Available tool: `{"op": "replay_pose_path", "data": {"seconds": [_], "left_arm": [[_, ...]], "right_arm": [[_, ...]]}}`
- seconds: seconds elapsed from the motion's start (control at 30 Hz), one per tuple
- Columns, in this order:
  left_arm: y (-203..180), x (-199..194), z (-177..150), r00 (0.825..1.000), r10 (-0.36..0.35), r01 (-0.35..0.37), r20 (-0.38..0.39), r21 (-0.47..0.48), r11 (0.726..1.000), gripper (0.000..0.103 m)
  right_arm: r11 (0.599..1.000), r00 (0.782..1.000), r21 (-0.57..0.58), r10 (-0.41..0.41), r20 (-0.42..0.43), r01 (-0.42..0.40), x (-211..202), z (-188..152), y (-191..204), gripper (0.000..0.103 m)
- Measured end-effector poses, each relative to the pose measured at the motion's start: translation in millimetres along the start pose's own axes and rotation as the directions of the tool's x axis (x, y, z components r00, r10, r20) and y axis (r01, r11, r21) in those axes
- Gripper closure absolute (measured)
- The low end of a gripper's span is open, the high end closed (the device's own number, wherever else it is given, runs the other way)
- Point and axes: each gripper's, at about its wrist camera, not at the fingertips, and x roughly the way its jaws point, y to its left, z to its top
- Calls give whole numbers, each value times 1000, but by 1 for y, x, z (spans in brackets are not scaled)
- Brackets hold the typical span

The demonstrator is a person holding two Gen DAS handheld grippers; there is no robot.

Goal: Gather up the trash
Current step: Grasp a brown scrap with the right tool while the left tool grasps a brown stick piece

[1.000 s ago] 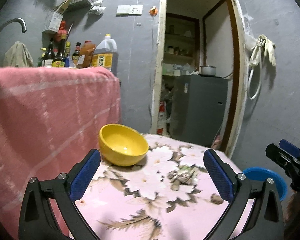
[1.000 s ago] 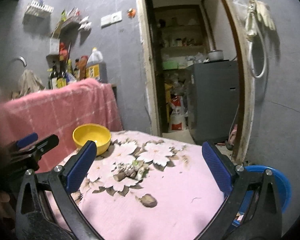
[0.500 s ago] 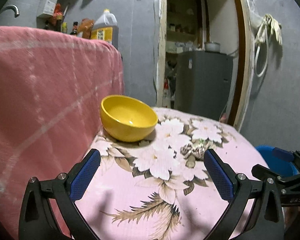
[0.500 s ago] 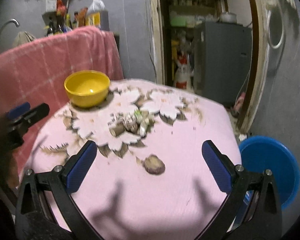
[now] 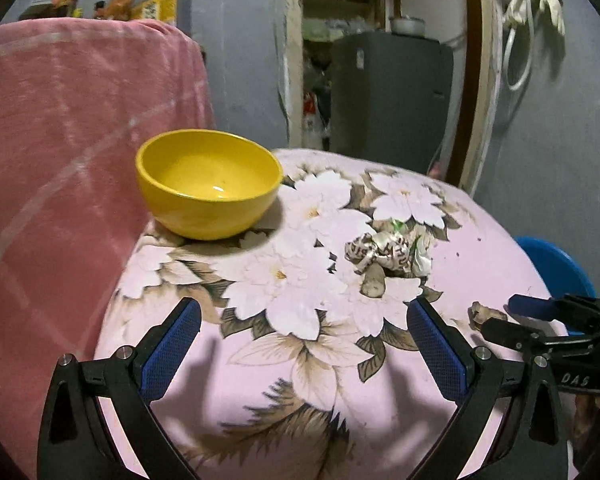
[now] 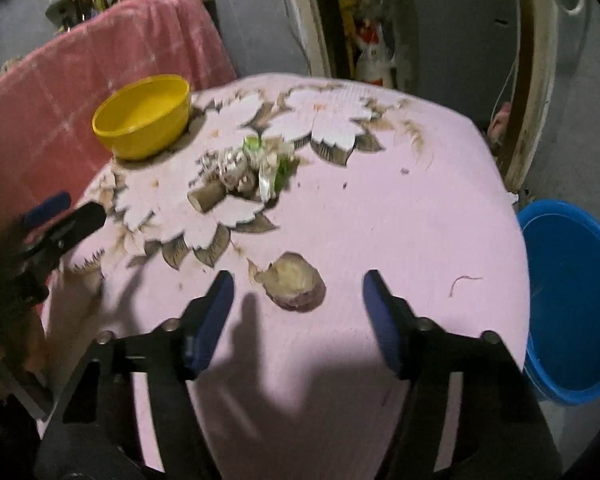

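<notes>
A heap of crumpled wrappers and scraps (image 5: 388, 254) lies mid-table on the pink floral cloth (image 5: 300, 380); it also shows in the right wrist view (image 6: 244, 176). A brown peel (image 6: 294, 286) lies nearer the front edge, just ahead of my right gripper (image 6: 298, 308), whose jaws are open and empty on either side of it. The peel shows small in the left wrist view (image 5: 486, 314). My left gripper (image 5: 300, 352) is open and empty, low over the cloth, short of the heap. A blue bucket (image 6: 572, 300) stands on the floor right of the table.
A yellow bowl (image 5: 208, 182) sits at the table's back left, against a pink-draped counter (image 5: 68, 140). An open doorway with a grey fridge (image 5: 388, 92) is behind the table. The right gripper shows at the right edge of the left wrist view (image 5: 548, 320).
Both grippers have tilted down and moved in over the table. The right gripper's jaws have narrowed and now flank the brown peel.
</notes>
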Motion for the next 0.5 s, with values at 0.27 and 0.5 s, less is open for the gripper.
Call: {"op": "replay_pose_path", "data": {"seconds": [0.27, 0.5], "left_arm": [[-13, 34, 15, 991, -87, 90, -99, 29, 996, 16], [-28, 64, 23, 978, -110, 124, -177, 68, 990, 41]], "right_arm": [[999, 1000, -45, 19, -25, -21, 11, 3, -1, 46], [999, 1000, -36, 7, -12, -8, 16, 11, -12, 47]]}}
